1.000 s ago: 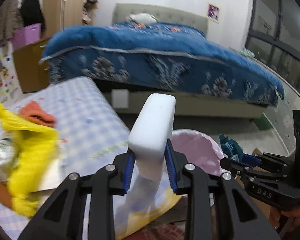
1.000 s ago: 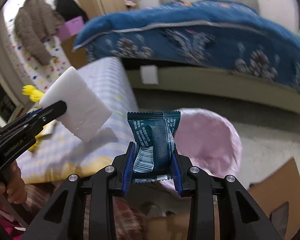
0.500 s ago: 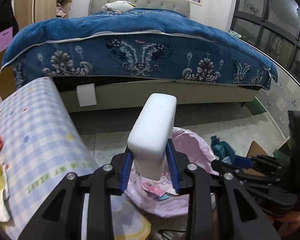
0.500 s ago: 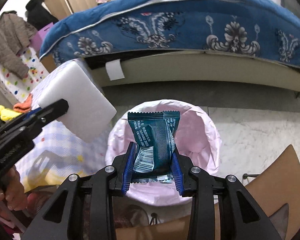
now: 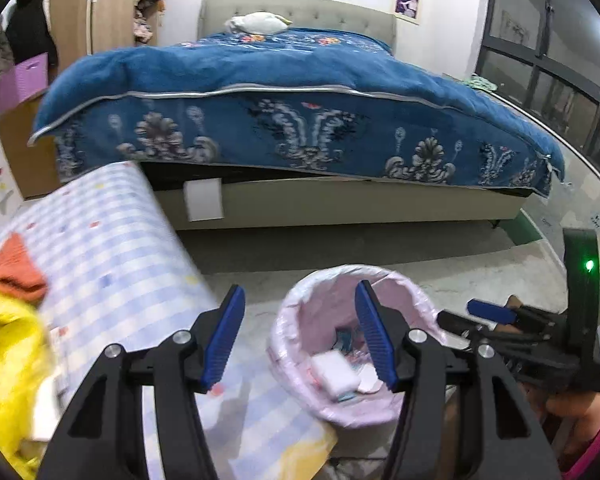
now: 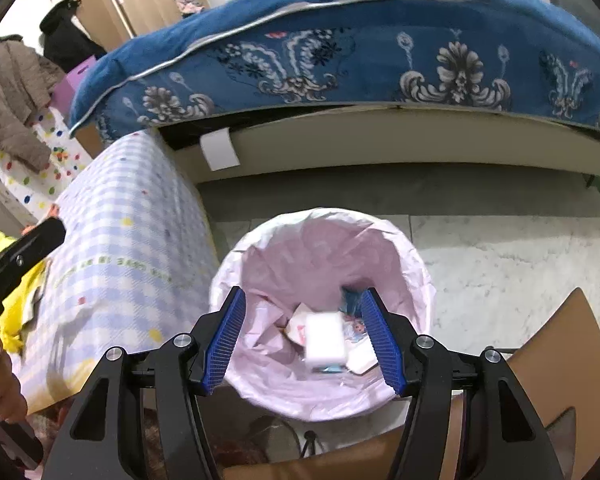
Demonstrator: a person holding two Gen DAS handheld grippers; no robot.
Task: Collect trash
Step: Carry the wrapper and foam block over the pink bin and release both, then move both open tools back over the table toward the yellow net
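I see the bed (image 5: 300, 92) filling the far side, grey floor (image 6: 500, 248) between it and the checkered table (image 5: 100, 264). The pink-lined bin (image 6: 416, 264) stands just beside the table edge. White block (image 6: 325, 340) lies inside. Left gripper (image 5: 300, 336) and right gripper (image 6: 302, 338) both spread, holding nothing.

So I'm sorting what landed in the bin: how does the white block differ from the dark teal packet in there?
The white foam block is plain, thick and in full view on top of the pile; the teal packet is dark, thin and mostly hidden behind a finger of the right gripper. The block lies near the middle, the packet towards the far wall. Both lie inside the pink-lined bin.
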